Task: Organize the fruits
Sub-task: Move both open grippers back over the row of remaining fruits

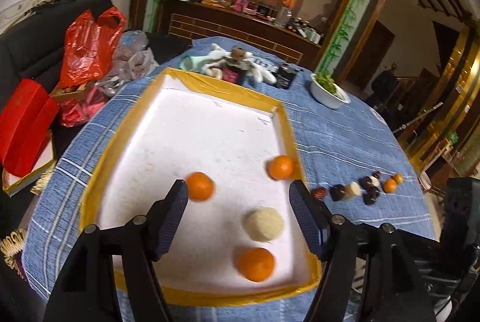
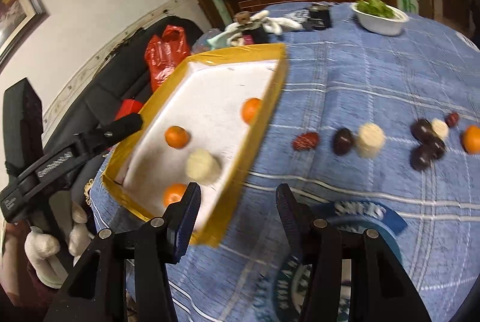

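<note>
While both tools (image 1: 238, 191) (image 2: 238, 196) gape empty, tray (image 1: 288, 124) long axis runs away, oranges (image 1: 200, 186) inside.

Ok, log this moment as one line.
left hand-held gripper: open, empty, over tray | right hand-held gripper: open, empty | in tray: three oranges, one pale round fruit

Open tray (image 1: 288, 124) middle, fruit-ringed

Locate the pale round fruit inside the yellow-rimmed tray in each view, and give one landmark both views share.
Left wrist view: pale round fruit lies lower centre, in the tray's near right part, above the nearest orange.
Right wrist view: it lies left of centre, near the tray's right wall.
Shared landmark: white bowl of greens at the table's far side.
</note>
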### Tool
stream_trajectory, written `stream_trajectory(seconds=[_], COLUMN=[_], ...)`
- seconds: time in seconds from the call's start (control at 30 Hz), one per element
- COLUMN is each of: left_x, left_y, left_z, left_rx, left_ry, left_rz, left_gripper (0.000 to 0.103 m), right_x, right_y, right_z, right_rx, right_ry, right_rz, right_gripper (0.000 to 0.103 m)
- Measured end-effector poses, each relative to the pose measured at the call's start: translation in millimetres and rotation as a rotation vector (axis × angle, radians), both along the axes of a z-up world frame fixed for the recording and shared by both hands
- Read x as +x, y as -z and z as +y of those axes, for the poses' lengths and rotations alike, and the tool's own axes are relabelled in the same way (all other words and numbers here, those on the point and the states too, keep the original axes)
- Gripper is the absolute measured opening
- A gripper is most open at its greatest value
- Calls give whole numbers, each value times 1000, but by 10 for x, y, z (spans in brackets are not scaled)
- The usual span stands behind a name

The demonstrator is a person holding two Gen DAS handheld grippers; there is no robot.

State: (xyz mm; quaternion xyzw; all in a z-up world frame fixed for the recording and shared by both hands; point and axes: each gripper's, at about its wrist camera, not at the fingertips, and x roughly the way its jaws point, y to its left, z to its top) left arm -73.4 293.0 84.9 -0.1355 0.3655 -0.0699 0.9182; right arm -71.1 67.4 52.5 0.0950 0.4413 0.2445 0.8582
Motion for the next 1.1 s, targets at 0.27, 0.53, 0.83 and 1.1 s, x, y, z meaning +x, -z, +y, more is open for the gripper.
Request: stream_trajectory(seconds=[0.27, 0.53, 0.83, 1.1], left_x=[-87, -162, -184, -275], left_y=[-80, -77, 37, -4], left_z=[-378, -767, -1461, -1573], left_rx=[6, 4, 9, 50], left_ry=[103, 213, 376, 387], left_rz=[-11, 1, 62, 46], left_gripper=[71, 74, 74, 75], right_x=[-207, -410, -731, -699], right_y=[29, 107, 45, 182], right_z=[-701, -1184, -1625, -1650], right_rx=[67, 102, 111, 129], right_ry=[175, 323, 444, 426], right_rz=[1, 22, -7, 23], right_gripper=[60, 60, 65, 65])
